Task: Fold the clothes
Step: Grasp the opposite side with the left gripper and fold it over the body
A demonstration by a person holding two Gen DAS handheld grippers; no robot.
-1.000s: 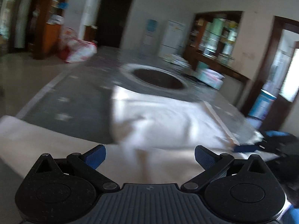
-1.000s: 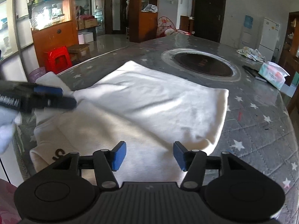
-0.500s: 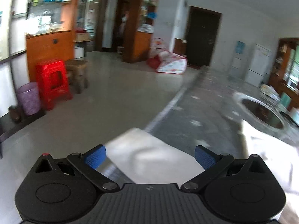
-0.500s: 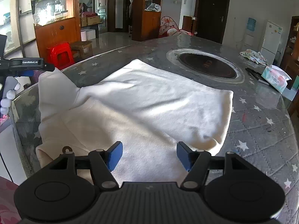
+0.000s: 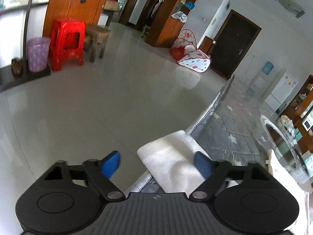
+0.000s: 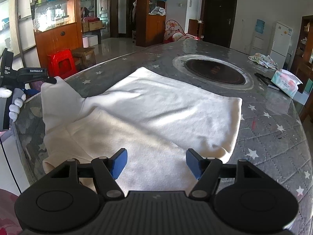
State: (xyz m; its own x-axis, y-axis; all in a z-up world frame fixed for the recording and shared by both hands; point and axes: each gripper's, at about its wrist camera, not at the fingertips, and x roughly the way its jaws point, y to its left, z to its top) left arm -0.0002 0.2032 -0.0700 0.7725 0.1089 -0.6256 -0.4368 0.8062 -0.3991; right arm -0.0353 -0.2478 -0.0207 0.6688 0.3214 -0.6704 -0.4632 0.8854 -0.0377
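Fold half made: cream garment (image 6: 156, 115) spread on grey table (image 6: 273, 137), sleeve (image 5: 172, 164) trailing over edge. Left gripper (image 5: 156, 164) just been narrowing, sleeve between jaws, not yet pinched. Right gripper (image 6: 155, 165) parted, empty, above near hem. Sleeve and further folds left.

cream-white garment (image 6: 156, 105) on a grey quilted surface (image 6: 273, 137) with white stars; blue pads (image 6: 119, 162) on black tongs; red stool (image 5: 67, 39).
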